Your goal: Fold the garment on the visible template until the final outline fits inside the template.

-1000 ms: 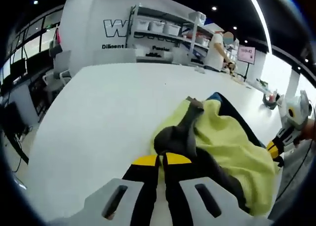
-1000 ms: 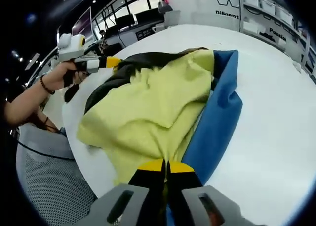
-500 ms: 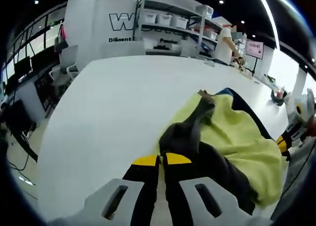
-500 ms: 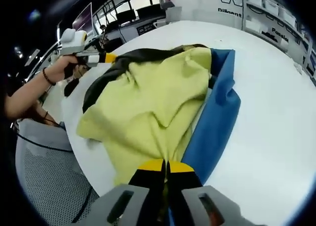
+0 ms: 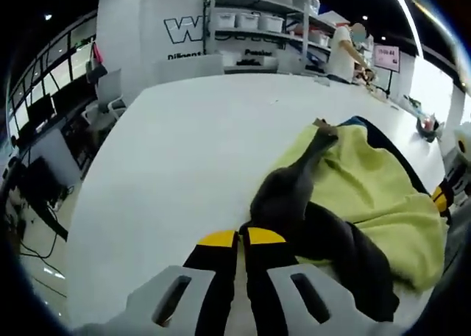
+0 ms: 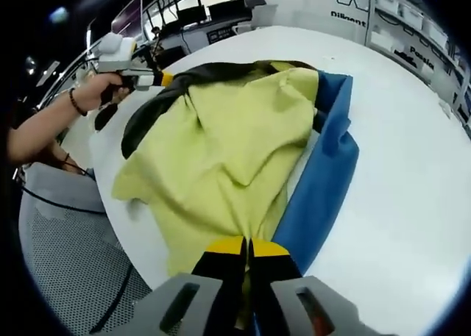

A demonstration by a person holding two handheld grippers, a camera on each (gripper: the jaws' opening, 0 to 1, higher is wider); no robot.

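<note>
Swung left since a second ago, garment [image 6: 221, 152] dragged along. Left gripper [image 5: 241, 237] clamped on dark edge; right gripper [image 6: 246, 244] clamped on yellow hem, blue template [image 6: 324, 181] just right. Mid-fold; next: lay over, flatten inside template.

Ahead of the jaws a white worktop [image 5: 176, 145] stretches out. Beyond it stand shelves with white bins [image 5: 254, 20] and a wall with dark lettering [image 5: 184, 31].

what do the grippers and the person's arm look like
Each gripper has black jaws with yellow tips on a pale grey base with slotted openings. Seen from the right gripper view, the left gripper has a white body. The person's hand wears a dark beaded bracelet; no sleeve shows.
</note>
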